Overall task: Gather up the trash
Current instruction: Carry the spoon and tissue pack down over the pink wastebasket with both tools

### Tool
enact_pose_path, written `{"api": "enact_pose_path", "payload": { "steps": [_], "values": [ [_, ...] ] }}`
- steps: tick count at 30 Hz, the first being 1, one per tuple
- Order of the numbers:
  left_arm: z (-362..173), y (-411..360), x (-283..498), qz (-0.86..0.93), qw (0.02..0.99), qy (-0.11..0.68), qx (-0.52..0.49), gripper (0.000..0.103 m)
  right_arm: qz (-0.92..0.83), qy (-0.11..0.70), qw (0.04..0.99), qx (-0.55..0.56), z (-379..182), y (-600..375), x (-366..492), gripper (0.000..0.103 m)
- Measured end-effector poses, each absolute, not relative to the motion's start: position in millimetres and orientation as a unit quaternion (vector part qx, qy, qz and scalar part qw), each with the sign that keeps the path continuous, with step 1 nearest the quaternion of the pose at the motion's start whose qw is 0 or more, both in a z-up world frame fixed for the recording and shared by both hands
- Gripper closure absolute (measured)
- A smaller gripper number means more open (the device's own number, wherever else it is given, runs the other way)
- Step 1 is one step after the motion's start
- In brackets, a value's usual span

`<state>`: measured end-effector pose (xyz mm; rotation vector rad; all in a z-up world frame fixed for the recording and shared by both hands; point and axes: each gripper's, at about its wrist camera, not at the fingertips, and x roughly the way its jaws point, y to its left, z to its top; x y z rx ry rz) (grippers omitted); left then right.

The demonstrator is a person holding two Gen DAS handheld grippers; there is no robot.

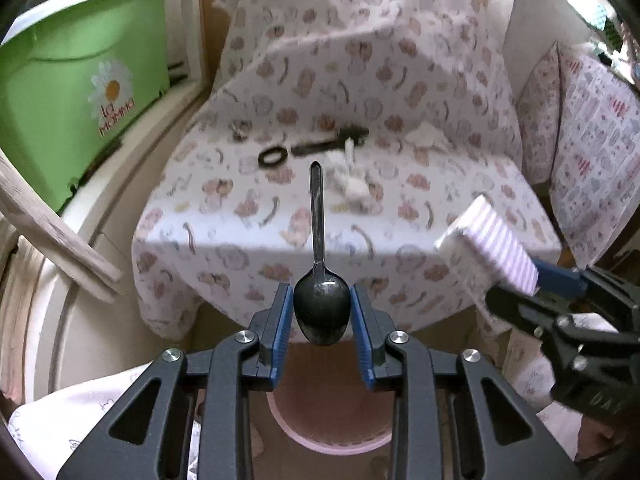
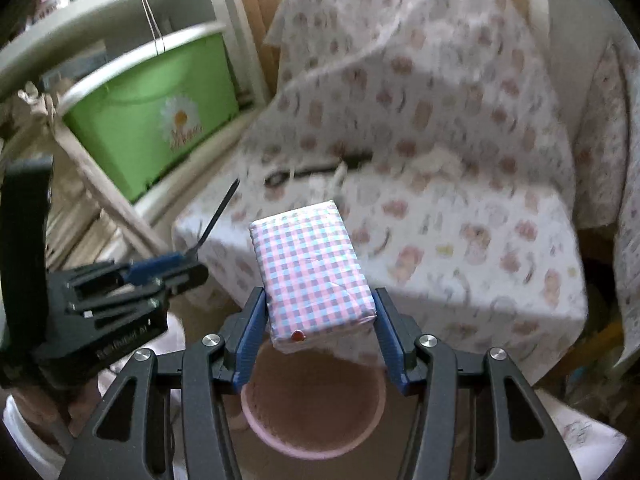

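Left wrist view: the left gripper (image 1: 322, 312) is closed narrowly on the bowl of one black spoon (image 1: 321, 280), handle pointing forward, above the pink bin (image 1: 328, 432). The spoon looks like light, stiff, smooth plastic; the bowl is probably slippery, so the neck may give a surer hold. On the covered seat (image 1: 460, 208) lie one pair of scissors (image 1: 312, 146) and one crumpled white scrap (image 1: 354, 184), probably soft and very light; pinch its middle.

Right wrist view: the right gripper (image 2: 320, 320) is closed, fairly wide, on the long sides of one checked packet (image 2: 314, 272), held over the bin. The packet looks light and slightly yielding in slick wrap.
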<state>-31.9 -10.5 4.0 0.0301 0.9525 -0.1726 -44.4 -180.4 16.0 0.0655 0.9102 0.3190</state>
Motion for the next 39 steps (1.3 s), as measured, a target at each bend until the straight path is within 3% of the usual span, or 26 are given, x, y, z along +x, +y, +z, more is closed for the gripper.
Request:
{"api": "enact_pose_path", "payload": {
  "steps": [17,27,39],
  "values": [
    [-64,-21,-26,-0.100,0.816,0.569,0.023,0.075,0.167,0.533,0.829,0.016,-49,-171,-41,0.048],
    [-138,-32,-14,-0.100,0.740,0.665,0.027,0.076,0.113,0.618,0.778,0.018,-121,-174,-20,0.047],
    [-206,-37,-6,-0.071,0.685,0.724,0.042,0.075,0.052,0.703,0.709,0.013,-211,-182,-12,0.047]
  ]
}}
